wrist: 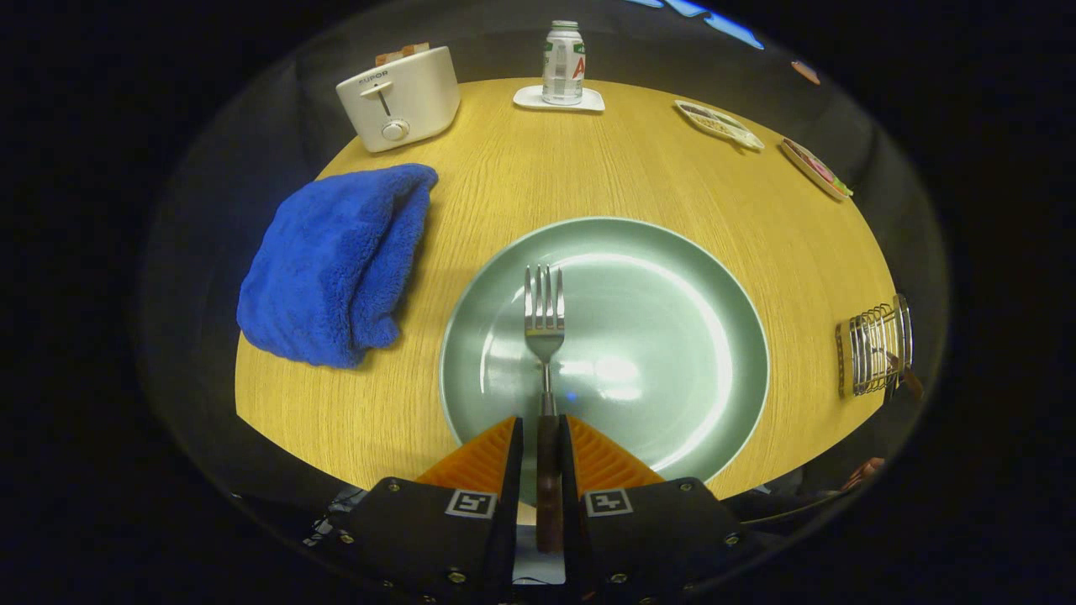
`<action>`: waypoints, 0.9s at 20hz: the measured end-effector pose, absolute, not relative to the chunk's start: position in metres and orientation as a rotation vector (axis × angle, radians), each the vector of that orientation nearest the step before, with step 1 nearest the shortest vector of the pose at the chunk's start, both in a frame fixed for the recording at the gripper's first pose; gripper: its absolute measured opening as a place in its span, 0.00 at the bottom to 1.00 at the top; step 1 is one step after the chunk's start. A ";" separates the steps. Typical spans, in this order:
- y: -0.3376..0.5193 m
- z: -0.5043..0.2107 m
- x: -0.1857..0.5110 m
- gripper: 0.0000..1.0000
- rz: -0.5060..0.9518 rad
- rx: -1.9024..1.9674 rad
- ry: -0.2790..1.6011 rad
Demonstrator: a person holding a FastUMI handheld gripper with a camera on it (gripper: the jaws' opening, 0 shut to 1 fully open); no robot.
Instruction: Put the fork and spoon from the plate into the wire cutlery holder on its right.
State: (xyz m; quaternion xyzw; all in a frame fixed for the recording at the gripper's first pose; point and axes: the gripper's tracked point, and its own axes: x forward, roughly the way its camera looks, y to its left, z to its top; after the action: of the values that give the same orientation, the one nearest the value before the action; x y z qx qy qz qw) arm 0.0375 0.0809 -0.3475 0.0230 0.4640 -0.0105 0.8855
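1. We had our gripper [542, 441] with its two orange ridged fingers [479, 458] pinching the dark brown handle of the shiny metal fork [545, 315], one finger on each side.
2. The fork pointed straight ahead from the fingers, out over the round pale green plate [714, 336]. We could not tell if its prongs touched the plate or hung just above it.
3. The wire cutlery holder [874, 349] stood on the round yellow wooden surface [588, 160], to the right of the plate and well apart from the fork. Something with a brown handle seemed to stick out of it, maybe the spoon, but it was too small for us to be sure.
4. We think the fork was about halfway through its trip.
5. The fork could slip or swing, because we held it only by the thin handle and the heavy end was far out in front.
6. The prongs could catch on the wires, because the gaps looked narrow.
7. We could bump the holder and tip it over, because it looked light and stood close to the edge.
8. A fluffy blue folded towel [332, 260] lay left of the plate, well out of our way.
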 end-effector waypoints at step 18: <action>0.049 -0.286 0.050 0.01 -0.095 0.105 0.780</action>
State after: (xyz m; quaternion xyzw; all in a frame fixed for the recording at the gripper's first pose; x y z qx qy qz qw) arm 0.0503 0.0489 -0.2861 0.0512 0.3801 -0.0461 0.9224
